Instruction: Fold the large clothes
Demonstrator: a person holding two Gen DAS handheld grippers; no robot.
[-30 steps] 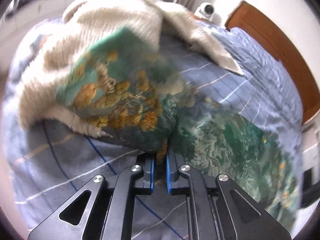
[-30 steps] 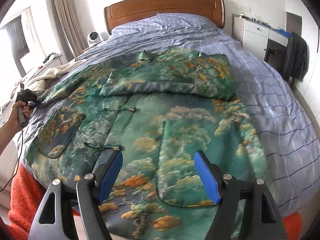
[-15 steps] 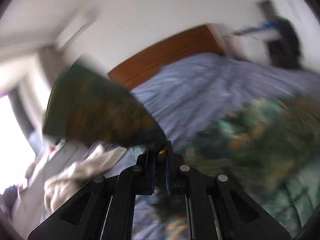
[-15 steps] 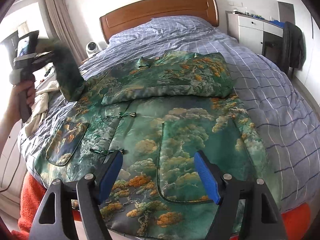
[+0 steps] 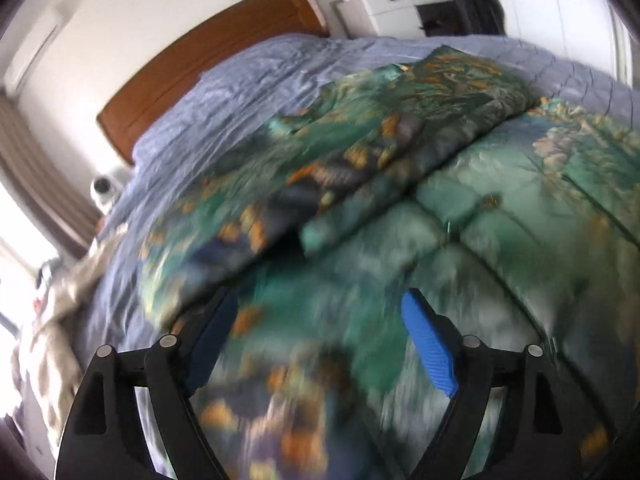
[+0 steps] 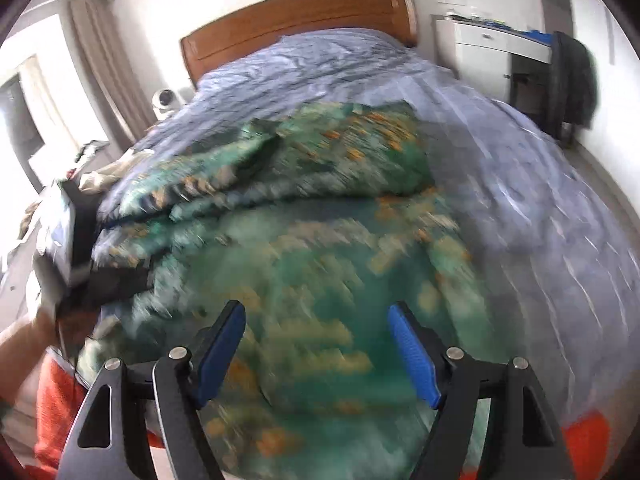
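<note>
A large green quilted jacket (image 5: 500, 216) with orange and cream tree patterns lies spread on the bed, front up; it also shows in the right wrist view (image 6: 320, 240). Both sleeves lie folded across its upper part (image 5: 360, 136). My left gripper (image 5: 320, 340) is open and empty above the jacket's left side. My right gripper (image 6: 316, 344) is open and empty above the jacket's lower middle. The left gripper's body and the hand on it show at the left of the right wrist view (image 6: 72, 240). Both views are motion-blurred.
The bed (image 6: 520, 184) has a blue checked cover and a wooden headboard (image 6: 304, 20). A cream knitted garment (image 5: 52, 320) lies at the bed's left side. A white dresser (image 6: 492, 52) and a dark garment (image 6: 576, 80) stand at the right. Orange cloth (image 6: 584, 440) hangs at the near edge.
My left gripper lifted the left sleeve, swung it over the jacket's upper body, and let go; it is now open. The right gripper stayed open and shifted slightly.
</note>
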